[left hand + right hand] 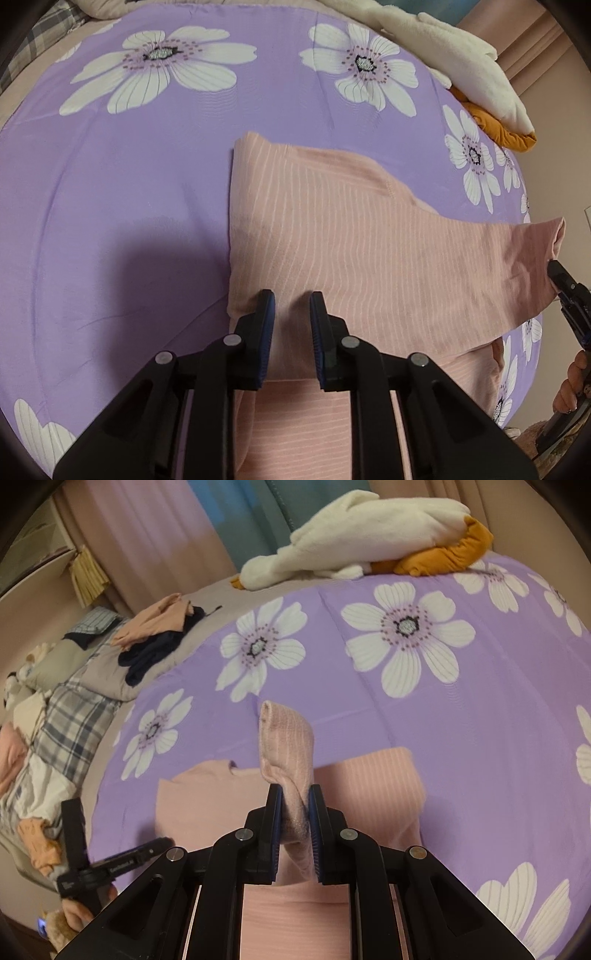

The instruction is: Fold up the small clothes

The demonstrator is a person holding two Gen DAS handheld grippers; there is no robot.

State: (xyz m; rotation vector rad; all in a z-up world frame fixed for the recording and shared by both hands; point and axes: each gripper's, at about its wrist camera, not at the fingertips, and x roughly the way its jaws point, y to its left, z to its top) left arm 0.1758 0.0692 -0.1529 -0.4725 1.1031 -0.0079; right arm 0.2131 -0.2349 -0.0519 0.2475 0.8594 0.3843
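A pink striped garment [351, 229] lies on the purple flowered bedsheet [129, 192]. My left gripper [293, 332] is at its near edge, and the pads pinch a raised layer of the cloth between them. That layer stretches right to a lifted corner, where my right gripper [554, 269] grips it. In the right wrist view my right gripper [295, 812] is shut on a bunched fold [288, 746] of the same garment [369, 782], which sticks up past the pads. My left gripper [162, 845], held by a hand, shows at the garment's left edge.
A white plush toy [369, 528] with orange parts lies at the bed's far side. Loose pink and dark clothes [159, 635] sit on a plaid blanket [70, 720] to the left. Curtains hang behind the bed. A hand [570, 384] holds the right gripper.
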